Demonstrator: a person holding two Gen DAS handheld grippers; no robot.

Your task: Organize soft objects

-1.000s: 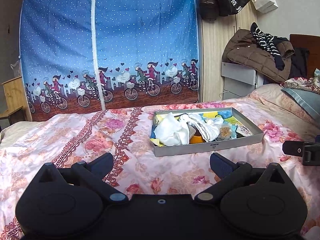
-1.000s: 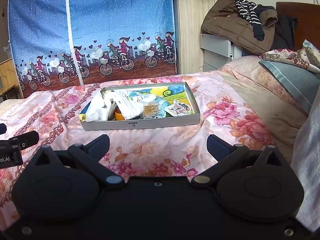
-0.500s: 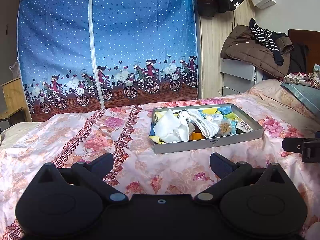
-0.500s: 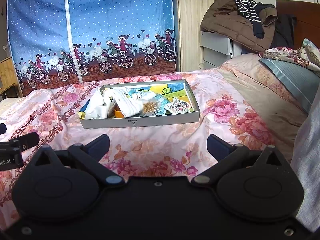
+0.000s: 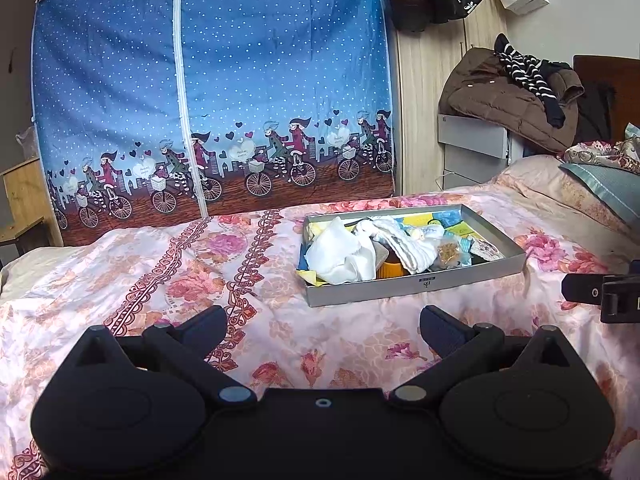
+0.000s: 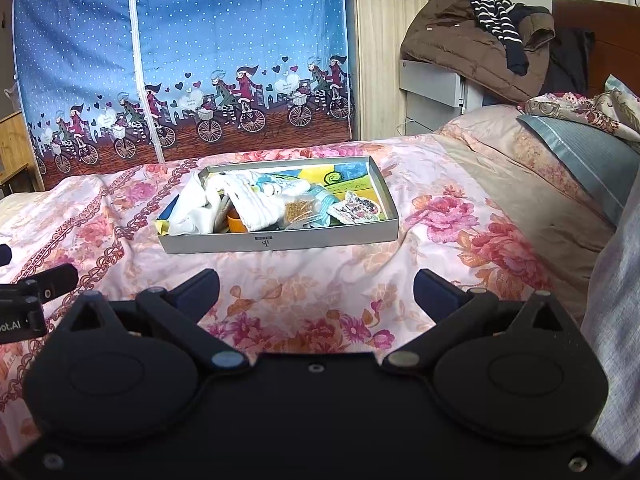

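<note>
I see the tray (image 5: 416,286) of cloths (image 5: 340,252) on the bed (image 5: 160,280) at 1 o'clock, long axis running 9 to 3. My left gripper (image 5: 322,326) and right gripper (image 6: 316,286) gape wide, holding nothing.

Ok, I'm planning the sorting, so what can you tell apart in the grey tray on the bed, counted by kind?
White cloths: 2
Orange item: 1
Clear packet of brown bits: 1
Patterned flat piece: 1
Total: 5 clear; the blue bits and anything underneath are too jumbled to count.
</note>
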